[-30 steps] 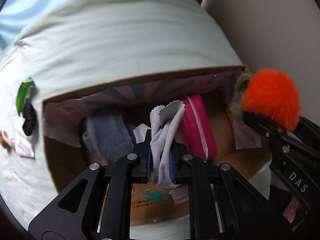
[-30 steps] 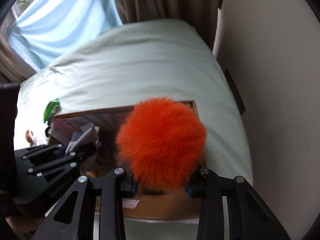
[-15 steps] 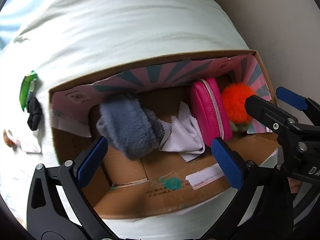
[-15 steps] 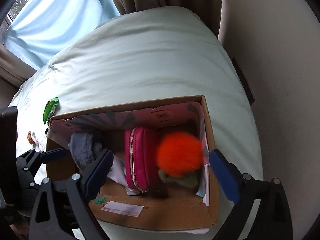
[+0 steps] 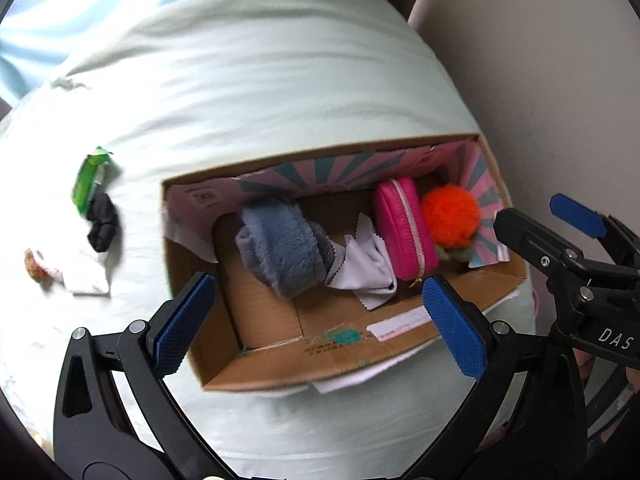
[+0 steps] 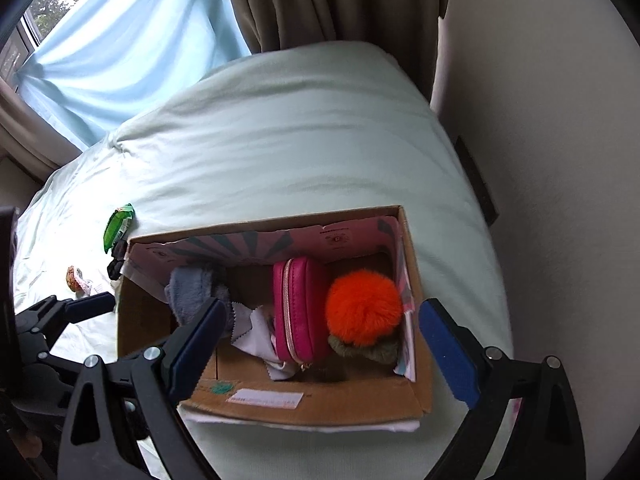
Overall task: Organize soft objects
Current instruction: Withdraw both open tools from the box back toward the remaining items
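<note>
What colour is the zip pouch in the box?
Bright pink pouch with a pale zip; clearest in the right wrist view.

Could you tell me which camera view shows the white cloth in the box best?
The left wrist view: the white cloth lies nearly whole between grey plush and pink pouch. In the right wrist view, the right gripper's finger covers part of it.

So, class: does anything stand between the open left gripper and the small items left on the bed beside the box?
Nothing visible does: the left gripper hangs above the box, with bare sheet leading to the black item.
</note>
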`<state>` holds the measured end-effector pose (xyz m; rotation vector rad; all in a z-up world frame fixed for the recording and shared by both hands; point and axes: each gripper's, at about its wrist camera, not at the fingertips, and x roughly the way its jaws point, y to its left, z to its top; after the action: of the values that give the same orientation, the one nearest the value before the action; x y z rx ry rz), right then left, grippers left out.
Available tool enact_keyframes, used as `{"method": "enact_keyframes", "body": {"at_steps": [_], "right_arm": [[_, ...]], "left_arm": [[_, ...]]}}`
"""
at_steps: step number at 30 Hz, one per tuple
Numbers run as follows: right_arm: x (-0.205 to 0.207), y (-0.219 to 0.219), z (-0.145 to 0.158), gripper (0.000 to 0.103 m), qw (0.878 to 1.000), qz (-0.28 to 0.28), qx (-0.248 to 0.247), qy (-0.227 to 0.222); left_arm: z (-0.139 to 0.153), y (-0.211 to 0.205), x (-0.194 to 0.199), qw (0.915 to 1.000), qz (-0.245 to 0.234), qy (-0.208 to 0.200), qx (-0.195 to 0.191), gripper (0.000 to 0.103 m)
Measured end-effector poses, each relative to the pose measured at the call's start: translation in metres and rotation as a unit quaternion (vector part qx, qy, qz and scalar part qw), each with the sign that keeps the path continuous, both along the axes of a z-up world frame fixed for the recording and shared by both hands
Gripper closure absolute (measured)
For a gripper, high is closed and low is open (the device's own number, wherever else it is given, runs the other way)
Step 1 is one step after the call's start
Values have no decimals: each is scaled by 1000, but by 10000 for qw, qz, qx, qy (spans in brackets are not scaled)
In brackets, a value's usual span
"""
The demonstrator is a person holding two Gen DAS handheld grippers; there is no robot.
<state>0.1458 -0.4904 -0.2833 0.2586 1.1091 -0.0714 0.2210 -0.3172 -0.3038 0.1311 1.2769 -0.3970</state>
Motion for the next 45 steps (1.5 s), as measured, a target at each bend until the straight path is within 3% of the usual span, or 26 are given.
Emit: {"method": "enact_keyframes", "body": {"at_steps": [11, 24, 33, 45], "right_arm": [[-43, 29, 79, 7, 9992, -75, -168, -366], [-88, 127, 187, 7, 9891, 320, -374, -1391], [-97, 225, 218, 7, 9807, 641, -443, -1792], [-72, 333, 206, 7, 9808, 729, -383, -1767]], "left_arm": [[93, 47, -50, 9960, 86, -878, -133, 0], [198, 196, -102, 9765, 822, -1898, -606, 0], [218, 312, -123, 9654, 1299, -2191, -565, 0], [200, 444, -113, 9628, 1780, -1949, -572, 0]]}}
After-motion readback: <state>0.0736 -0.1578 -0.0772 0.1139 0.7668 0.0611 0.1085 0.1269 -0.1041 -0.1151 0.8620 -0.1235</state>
